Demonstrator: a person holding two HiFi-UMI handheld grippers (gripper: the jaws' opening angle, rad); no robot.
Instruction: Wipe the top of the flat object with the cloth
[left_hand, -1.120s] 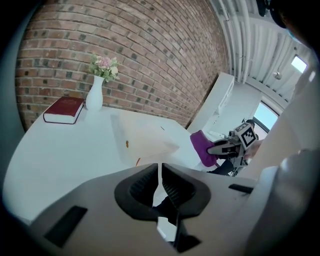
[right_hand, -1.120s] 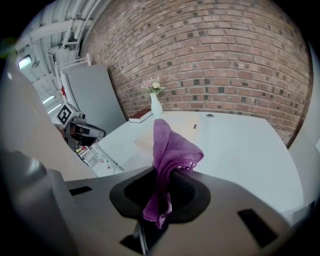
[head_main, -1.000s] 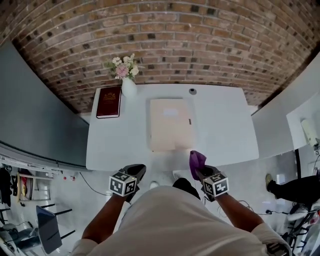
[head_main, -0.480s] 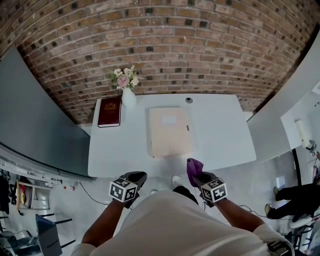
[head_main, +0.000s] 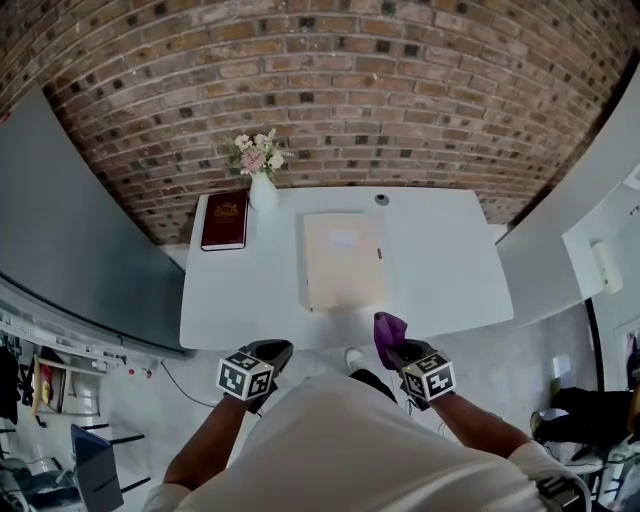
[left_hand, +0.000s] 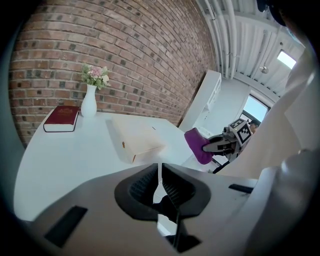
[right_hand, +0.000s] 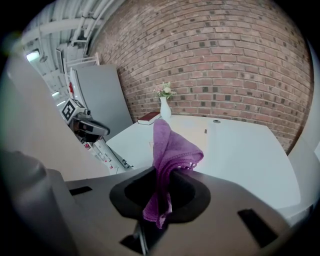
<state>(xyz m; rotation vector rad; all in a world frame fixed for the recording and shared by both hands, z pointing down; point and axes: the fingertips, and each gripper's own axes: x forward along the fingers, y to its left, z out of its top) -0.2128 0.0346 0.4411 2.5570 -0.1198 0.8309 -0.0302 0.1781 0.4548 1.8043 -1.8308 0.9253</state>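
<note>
On the surface a book lies at 10 o'clock and a vase of flowers at 11, both clear of the flat object at centre. Off the near edge, as a second ago, the left tongs are pressed together, empty. The right tongs pinch the purple cloth at 5 o'clock.

Cloth — purple, nappy terry, frayed hem. Flat object matt beige, card-like; table smooth white. Wall rough brick.
</note>
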